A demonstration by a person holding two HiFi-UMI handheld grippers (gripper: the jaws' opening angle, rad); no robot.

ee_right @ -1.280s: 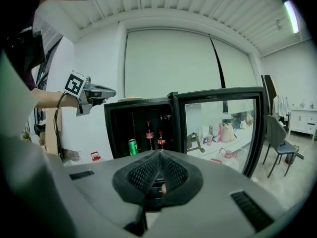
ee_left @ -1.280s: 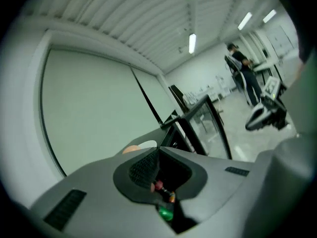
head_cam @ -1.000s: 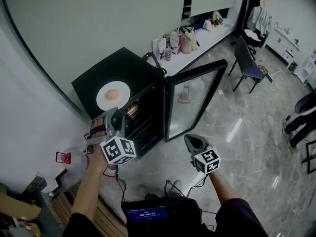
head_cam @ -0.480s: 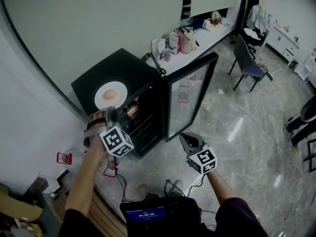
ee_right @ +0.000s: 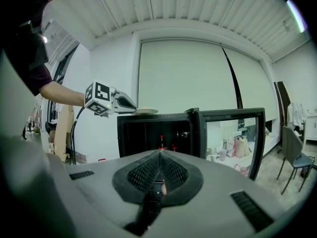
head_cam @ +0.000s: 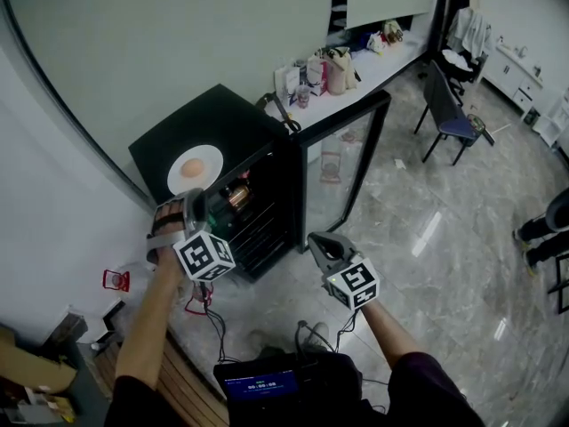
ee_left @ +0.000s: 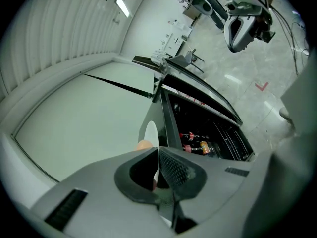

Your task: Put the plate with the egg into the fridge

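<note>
A white plate [head_cam: 194, 169] with a brown egg [head_cam: 190, 166] lies on top of the black mini fridge [head_cam: 222, 123]. The fridge's glass door [head_cam: 342, 172] stands open to the right. My left gripper [head_cam: 197, 206] hovers just in front of the plate's near rim, its jaws shut and empty. In the left gripper view the plate [ee_left: 150, 132] and egg [ee_left: 143, 144] show edge-on just past the left gripper [ee_left: 157, 150]. My right gripper [head_cam: 317, 242] is lower, in front of the open fridge, shut on nothing. The right gripper [ee_right: 159, 152] points at the shelves, where a bottle [ee_right: 161, 142] stands.
Bottles and cans [ee_left: 198, 147] lie on the fridge's shelves. A counter with bags [head_cam: 338, 65] runs behind the fridge, and a chair [head_cam: 449, 118] stands on the marble floor. A person's legs [head_cam: 544, 225] show at the right. A laptop [head_cam: 262, 385] sits at my waist.
Both grippers have shifted left, the right one toward the fridge opening and the left one up beside the plate. The glass door has swung wider.
</note>
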